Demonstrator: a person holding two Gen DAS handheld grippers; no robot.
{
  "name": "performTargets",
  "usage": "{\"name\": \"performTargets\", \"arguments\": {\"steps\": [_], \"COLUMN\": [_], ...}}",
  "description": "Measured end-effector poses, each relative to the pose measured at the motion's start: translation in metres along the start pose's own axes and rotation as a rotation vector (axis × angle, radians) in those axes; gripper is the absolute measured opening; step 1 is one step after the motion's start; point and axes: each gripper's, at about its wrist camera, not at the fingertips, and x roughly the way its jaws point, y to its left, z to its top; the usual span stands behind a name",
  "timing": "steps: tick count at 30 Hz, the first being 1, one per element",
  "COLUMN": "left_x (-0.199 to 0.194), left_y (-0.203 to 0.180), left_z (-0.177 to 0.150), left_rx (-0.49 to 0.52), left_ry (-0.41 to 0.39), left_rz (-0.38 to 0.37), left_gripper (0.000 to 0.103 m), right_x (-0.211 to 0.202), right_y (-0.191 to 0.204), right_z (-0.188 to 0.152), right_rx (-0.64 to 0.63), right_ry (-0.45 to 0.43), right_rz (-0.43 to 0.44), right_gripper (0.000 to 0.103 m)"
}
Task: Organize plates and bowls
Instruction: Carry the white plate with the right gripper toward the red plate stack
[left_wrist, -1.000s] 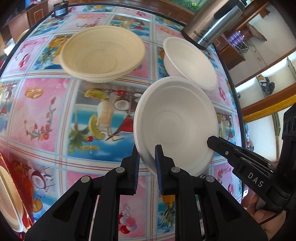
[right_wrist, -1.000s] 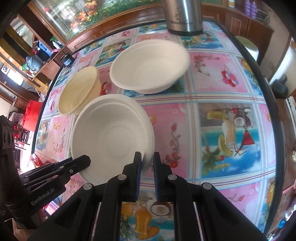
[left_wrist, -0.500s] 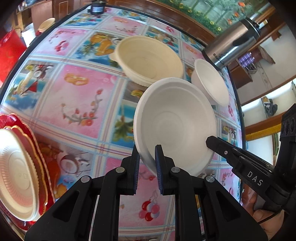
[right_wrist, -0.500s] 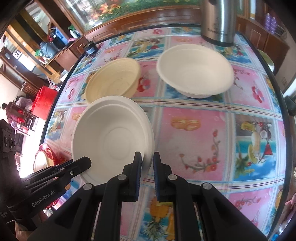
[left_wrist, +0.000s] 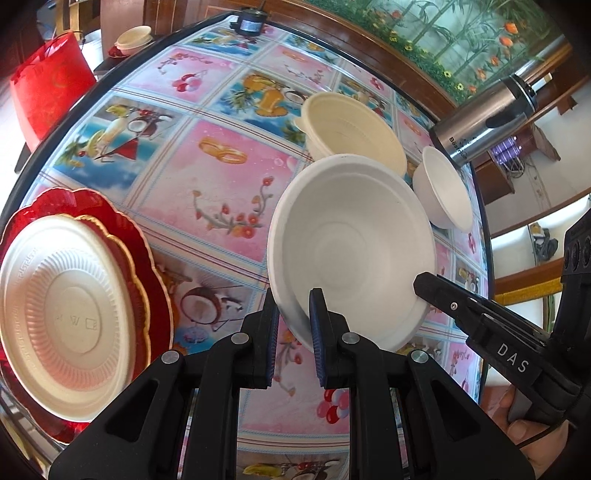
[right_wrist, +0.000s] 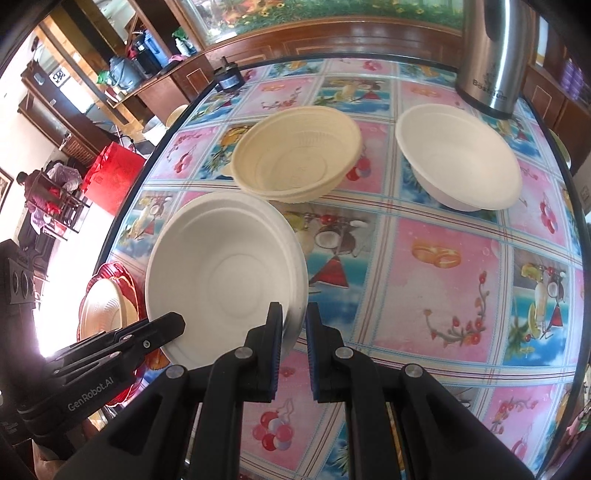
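both jaws clamp opposite rims of the white bowl (left_wrist: 351, 243), left gripper (left_wrist: 293, 325) and right gripper (right_wrist: 294, 332).

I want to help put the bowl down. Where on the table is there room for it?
Best room is the pink cloth between the red plate stack and the cream bowl. There is more bare cloth in front of the white bowl, toward the near edge. It is crowded at the back, where both bowls sit by the steel flask.
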Motion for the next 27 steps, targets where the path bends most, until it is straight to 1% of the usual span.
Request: {"name": "performTargets", "arguments": {"steps": [12, 27], "left_x": [-0.028, -0.055], "left_y": [0.03, 0.068], "left_z": [-0.003, -0.009], "left_rx": [-0.058, -0.145], "left_ry": [-0.05, -0.092], "left_rz": [0.023, 0.058], "left_gripper": [0.016, 0.016], "right_x": [0.002, 0.012], "right_y": [0.037, 0.083], "right_z": [0.004, 0.009], "right_rx": [-0.069, -0.157], "right_ry": [0.0, 0.013], "right_rz": [0.034, 0.078], "right_gripper": [0.011, 0.011]}}
